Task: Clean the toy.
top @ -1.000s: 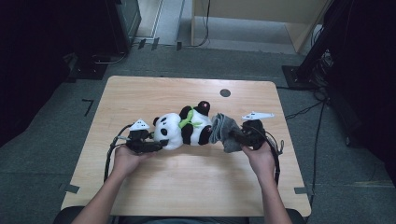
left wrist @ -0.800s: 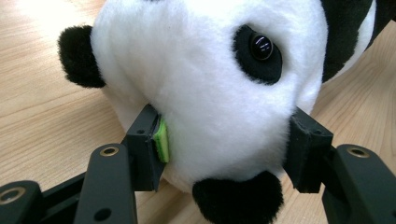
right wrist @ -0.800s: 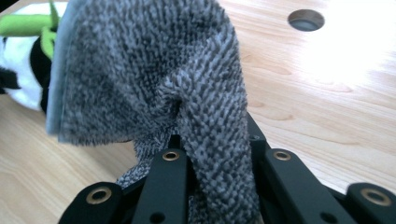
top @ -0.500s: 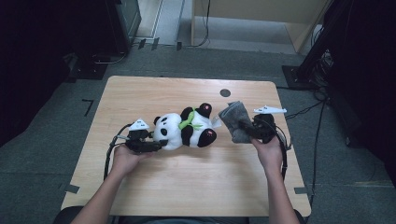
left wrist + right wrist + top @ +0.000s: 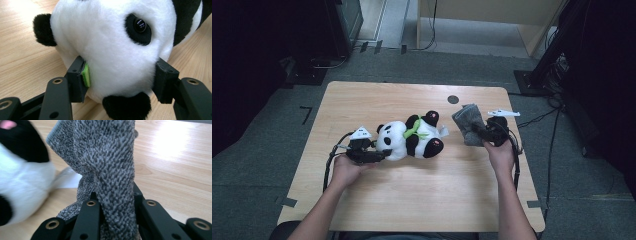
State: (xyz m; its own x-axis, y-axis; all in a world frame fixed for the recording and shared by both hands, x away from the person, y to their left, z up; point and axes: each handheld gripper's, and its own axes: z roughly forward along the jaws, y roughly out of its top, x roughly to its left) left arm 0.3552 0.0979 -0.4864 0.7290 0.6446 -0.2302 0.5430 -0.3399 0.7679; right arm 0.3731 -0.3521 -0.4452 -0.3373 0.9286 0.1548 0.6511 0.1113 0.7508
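We hold the toy panda point(image 5: 408, 141) by its head with our left tool point(image 5: 379, 154); in the left gripper view its jaws press into the white plush on both sides, the green pad point(image 5: 86, 75) sinking into the fur. The panda lies on its back near the middle of the worktop point(image 5: 377, 97), and this hand keeps it where it was a second ago.

What has changed is on the other side. Our right tool point(image 5: 480, 133) is clamped on a grey knitted cloth point(image 5: 467, 123), its jaws nearly together with the fabric bunched between them. A second ago that cloth lay against the panda's legs; now it sits clear of the toy, carried off toward the right edge of the worktop, with bare wood between the two.

We judge that the cloth is now off the panda, so the pulling-away step looks finished, and what remains is to set the cloth down and let go of the head.
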